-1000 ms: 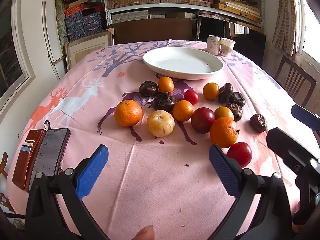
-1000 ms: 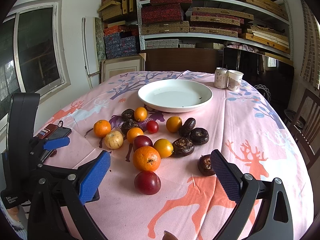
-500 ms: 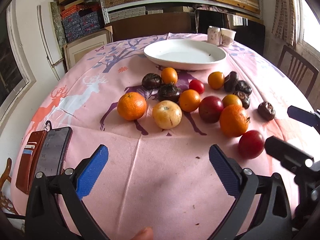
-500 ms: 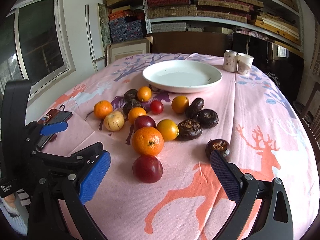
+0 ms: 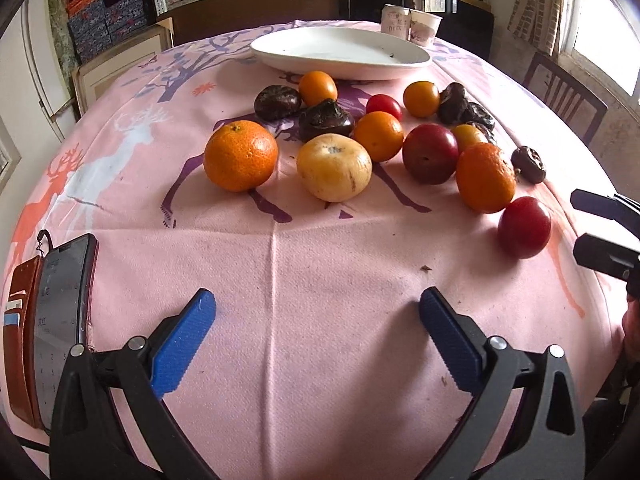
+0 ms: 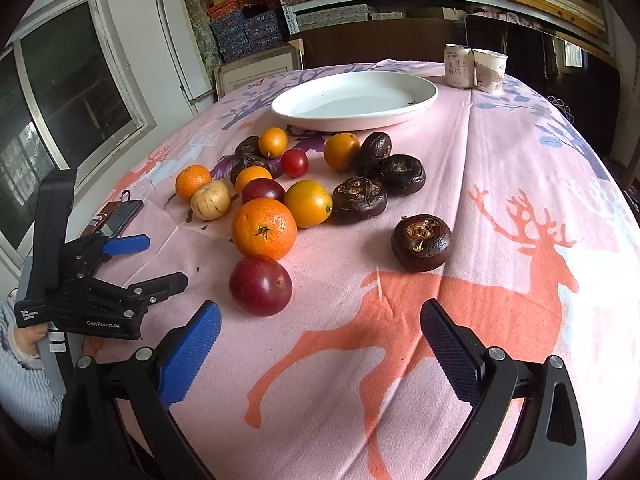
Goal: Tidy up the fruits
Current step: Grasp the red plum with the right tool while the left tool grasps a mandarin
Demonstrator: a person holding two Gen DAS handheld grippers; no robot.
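The fruits lie in a loose bunch in the middle of the bench, on the pink cloth (image 6: 520,152). The white plate (image 6: 424,100) sits just past them at 12 o'clock and has no fruit in it yet.

The red plum (image 6: 260,285) is nearest, at 11 o'clock from the right hand-held gripper (image 6: 320,332). The big orange (image 6: 264,228) touches it from behind. A dark brown fruit (image 6: 421,242) sits alone at 1 o'clock.

I think the plum is light, smooth and a bit soft. It could roll or bruise, so hold it gently round its fat middle. The oranges look firmer and bumpy, so they should slip less.

Both grippers are wide apart and hold nothing. The left hand-held gripper (image 5: 316,308) points at the pale yellow fruit (image 5: 334,168) at 12 o'clock.
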